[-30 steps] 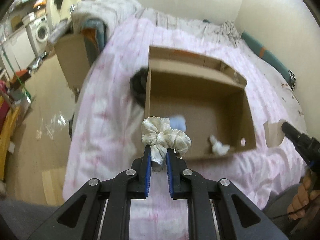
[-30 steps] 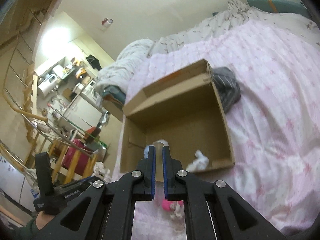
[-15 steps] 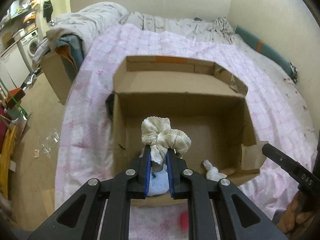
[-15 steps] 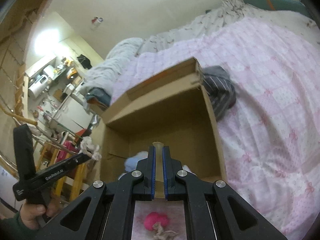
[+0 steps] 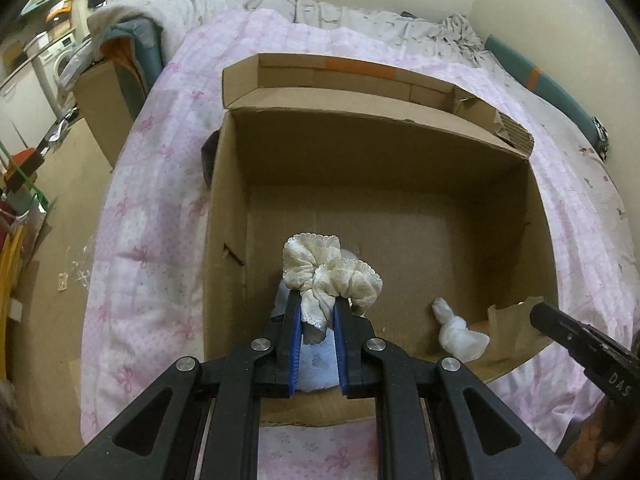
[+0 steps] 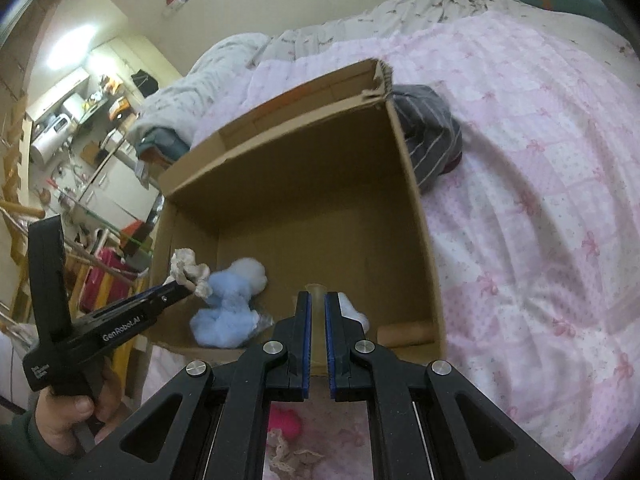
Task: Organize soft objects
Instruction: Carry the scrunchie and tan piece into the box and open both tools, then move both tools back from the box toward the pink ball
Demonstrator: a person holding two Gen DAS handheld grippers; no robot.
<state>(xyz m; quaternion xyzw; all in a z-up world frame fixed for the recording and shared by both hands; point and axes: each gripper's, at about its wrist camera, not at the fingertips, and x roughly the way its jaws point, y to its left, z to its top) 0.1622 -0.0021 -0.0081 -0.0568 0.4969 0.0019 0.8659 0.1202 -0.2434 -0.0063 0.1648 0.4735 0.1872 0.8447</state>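
While my left gripper [image 5: 316,312] tilts down over the box [image 5: 228,216], clamped on a scrunchie [image 5: 332,272], my right gripper [image 6: 316,308] pinches the box's flap [image 6: 316,320].

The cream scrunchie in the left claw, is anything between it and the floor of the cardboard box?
Yes. The cream scrunchie hangs over the blue plush lying in the cardboard box, so it would land on that.
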